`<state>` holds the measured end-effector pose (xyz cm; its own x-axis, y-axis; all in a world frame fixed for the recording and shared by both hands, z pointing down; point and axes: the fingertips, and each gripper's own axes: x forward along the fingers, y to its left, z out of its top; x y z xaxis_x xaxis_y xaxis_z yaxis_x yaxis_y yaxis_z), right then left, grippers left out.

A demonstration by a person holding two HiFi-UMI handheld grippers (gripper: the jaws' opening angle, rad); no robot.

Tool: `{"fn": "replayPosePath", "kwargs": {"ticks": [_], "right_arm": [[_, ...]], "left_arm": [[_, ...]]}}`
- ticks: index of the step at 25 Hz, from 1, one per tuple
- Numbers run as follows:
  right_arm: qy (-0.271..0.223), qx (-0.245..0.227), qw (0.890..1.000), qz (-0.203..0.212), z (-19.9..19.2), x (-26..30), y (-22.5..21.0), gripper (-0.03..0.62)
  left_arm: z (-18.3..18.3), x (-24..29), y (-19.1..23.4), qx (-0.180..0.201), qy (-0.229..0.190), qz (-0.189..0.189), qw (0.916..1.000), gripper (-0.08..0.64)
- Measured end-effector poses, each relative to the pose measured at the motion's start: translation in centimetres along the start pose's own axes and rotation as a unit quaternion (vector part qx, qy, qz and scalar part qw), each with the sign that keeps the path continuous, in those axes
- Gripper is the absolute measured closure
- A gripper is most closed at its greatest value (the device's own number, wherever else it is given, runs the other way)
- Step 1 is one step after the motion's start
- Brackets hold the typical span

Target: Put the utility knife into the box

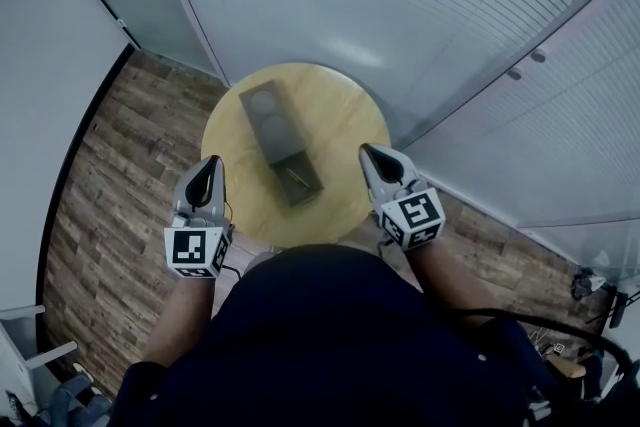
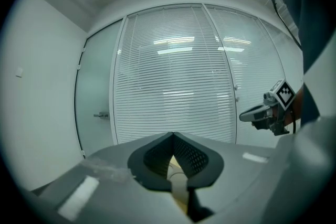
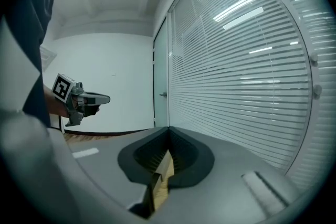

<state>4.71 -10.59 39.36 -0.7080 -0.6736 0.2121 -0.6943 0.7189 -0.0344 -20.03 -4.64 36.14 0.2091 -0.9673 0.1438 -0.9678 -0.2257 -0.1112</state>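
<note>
In the head view, the box (image 1: 272, 120) lies on the round table (image 1: 340, 110) between the left tool (image 1: 210, 162) and the right tool (image 1: 368, 151), touching neither. A slim pale thing, seemingly the utility knife (image 1: 296, 178), rests in the box's open near end. In the left gripper view, that tool's jaws meet with nothing between them. In the right gripper view, its jaws are likewise together and empty.

I see a round wood table (image 1: 345, 120) on a plank floor (image 1: 115, 205). One long grey box (image 1: 275, 130) lies on it, around the middle.
</note>
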Motion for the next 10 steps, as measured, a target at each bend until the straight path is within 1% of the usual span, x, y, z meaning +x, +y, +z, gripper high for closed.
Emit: {"fn": "replayPosePath", "kwargs": {"ticks": [5,10], "right_arm": [[-0.007,-0.001,1.0,0.005,0.38,-0.22,0.46,0.584],[-0.004,-0.001,1.0,0.007,0.14,-0.18,0.36,0.584]], "left_arm": [[-0.04,-0.49,-0.4,0.002,0.001,0.002,1.0,0.557],[-0.07,-0.43,-0.64,0.002,0.0,-0.001,1.0,0.557]]}}
